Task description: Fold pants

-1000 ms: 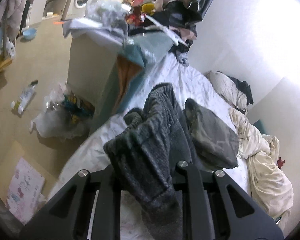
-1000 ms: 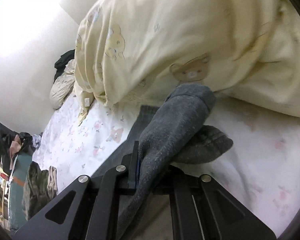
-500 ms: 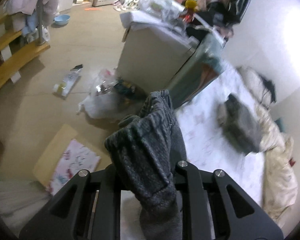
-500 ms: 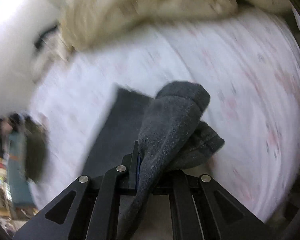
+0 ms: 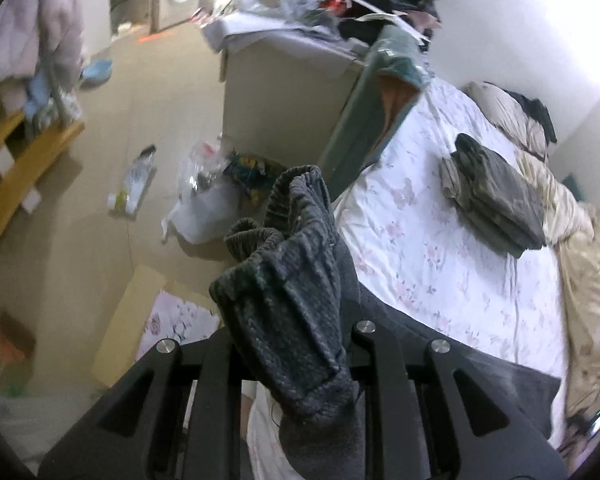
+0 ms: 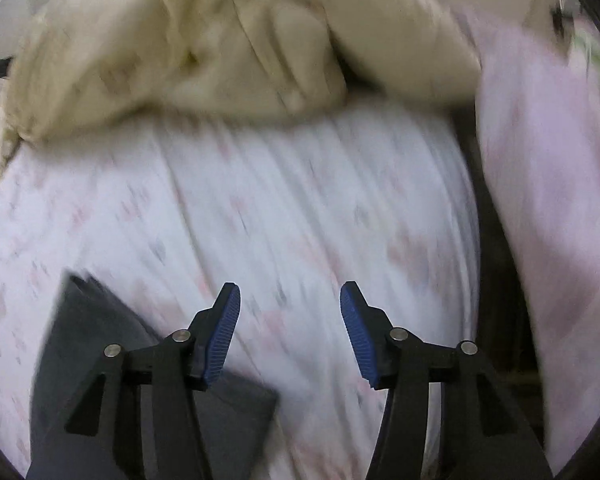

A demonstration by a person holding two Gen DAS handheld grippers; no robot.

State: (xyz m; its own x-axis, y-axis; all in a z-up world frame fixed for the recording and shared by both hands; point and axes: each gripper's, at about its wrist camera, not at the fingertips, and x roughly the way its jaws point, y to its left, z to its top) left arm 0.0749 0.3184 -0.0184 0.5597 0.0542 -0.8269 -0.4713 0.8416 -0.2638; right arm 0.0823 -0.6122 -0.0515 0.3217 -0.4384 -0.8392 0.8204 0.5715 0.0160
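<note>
My left gripper (image 5: 296,360) is matte black plastic, its flat angular arms cut with triangular holes and pinned by round silver screws. My right gripper (image 6: 290,336) has the same black frame and silver screws (four show), and its fingers (image 6: 224,332) wear ribbed blue pads.

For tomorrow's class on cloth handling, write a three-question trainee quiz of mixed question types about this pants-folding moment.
1. True or false: the right gripper holds cloth between its blue ribbed pads.
2. What does the left gripper clamp? A) cream quilt B) dark grey ribbed pants C) plastic bag
3. What lies on the floral bed sheet beyond the left gripper?

Key: 1. False; the jaws have just opened and stand empty. 2. B. 3. A folded grey-green garment stack.
</note>
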